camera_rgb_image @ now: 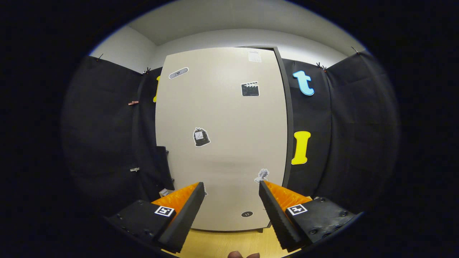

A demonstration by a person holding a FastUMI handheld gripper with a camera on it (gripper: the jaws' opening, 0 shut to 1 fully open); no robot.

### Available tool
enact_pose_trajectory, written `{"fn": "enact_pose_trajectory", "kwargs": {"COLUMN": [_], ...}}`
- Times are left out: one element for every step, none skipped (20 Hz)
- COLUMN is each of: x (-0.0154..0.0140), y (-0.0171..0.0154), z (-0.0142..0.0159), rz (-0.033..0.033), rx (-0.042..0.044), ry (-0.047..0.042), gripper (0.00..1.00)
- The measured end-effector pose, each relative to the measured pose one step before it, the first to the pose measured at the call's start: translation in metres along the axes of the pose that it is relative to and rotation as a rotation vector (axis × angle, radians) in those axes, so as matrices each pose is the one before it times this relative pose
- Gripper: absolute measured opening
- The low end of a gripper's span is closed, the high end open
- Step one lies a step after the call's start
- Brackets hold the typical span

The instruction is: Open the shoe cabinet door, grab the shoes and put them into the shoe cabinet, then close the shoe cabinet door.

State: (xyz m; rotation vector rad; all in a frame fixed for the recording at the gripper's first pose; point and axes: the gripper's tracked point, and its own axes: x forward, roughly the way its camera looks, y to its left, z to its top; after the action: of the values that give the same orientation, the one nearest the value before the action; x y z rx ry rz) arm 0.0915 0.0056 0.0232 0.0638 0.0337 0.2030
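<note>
Gripper (231, 186) wide open, holding nothing, facing shut shoe cabinet door (222, 136) at frame centre: rigid flat panel, smooth and probably slippery, no handle visible, so best hooked at its right edge (283, 143) near the dark frame strip.

A: What closes the booth in?
B: Matte black cloth wall (107, 143) hangs on the left, pinned up with small clips along its top hem, and the same cloth covers the right side. Its folds run down to the floor.

A: And above the cloth?
B: A plain pale grey painted room wall (125, 48) rises behind it, turning a corner at the left, and meets a flat off-white ceiling (233, 18). The light is even and soft, with no hard shadows.

A: The floor?
B: A light yellowish wooden floor (222, 243), with faint grain lines.
</note>
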Motion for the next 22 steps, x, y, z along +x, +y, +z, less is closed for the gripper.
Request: {"fn": "enact_pose_trajectory", "kwargs": {"x": [-0.00087, -0.00061, -0.00134, -0.0003, -0.00041, 0.0003, 0.00015, -0.00058, 0.00017, 0.00124, 0.00014, 0.00004, -0.00086, -0.00002, -0.00062, -0.00004, 0.0003, 0.00016, -0.00098, 0.0006, 0.00203, 0.00031], "y": [-0.0005, -0.00066, -0.00051, -0.00125, 0.00019, 0.0006, -0.00109, -0.0008, -0.00091, -0.00023, -0.00073, -0.00139, -0.00163, -0.00257, -0.00258, -0.0025, -0.00308, -0.00247, -0.00222, -0.00341, -0.00139, -0.00162], "z": [0.00026, -0.00046, -0.00064, -0.00119, -0.00128, -0.00135, -0.00067, -0.00086, -0.00103, -0.00098, 0.00011, 0.00119, 0.0021, 0.00022, 0.00014, -0.00089, -0.00012, 0.0003, 0.0006, 0.00055, 0.00046, -0.00003], "rz": [0.00483, 0.00156, 0.00251, 0.00062, 0.00456, 0.00362, -0.00043, -0.00027, -0.00099, 0.00126, -0.00094, 0.00152, -0.00439, -0.00453, -0.00488, -0.00478, -0.00589, -0.00335, -0.00351, -0.00264, -0.00097, 0.00143], "rx": [-0.0023, -0.00227, -0.00239, -0.00047, 0.00186, 0.00306, 0.00264, 0.00317, 0.00228, 0.00192, 0.00185, 0.0015, 0.00009, -0.00115, -0.00179, -0.0009, 0.00042, 0.00095, -0.00094, -0.00251, -0.00353, -0.00172], "ry": [-0.00088, -0.00015, -0.00092, 0.00163, 0.00478, 0.00347, 0.00263, -0.00132, 0.00341, 0.00274, 0.00103, -0.00202, -0.00778, -0.00422, -0.00226, 0.00014, -0.00013, -0.00231, 0.00023, -0.0001, -0.00001, 0.00019], "gripper": [0.98, 0.98, 0.98, 0.98, 0.98, 0.98, 0.98, 0.98, 0.98, 0.98, 0.98, 0.98, 0.98, 0.98, 0.98, 0.98, 0.98, 0.98, 0.98, 0.98, 0.98, 0.98]}}
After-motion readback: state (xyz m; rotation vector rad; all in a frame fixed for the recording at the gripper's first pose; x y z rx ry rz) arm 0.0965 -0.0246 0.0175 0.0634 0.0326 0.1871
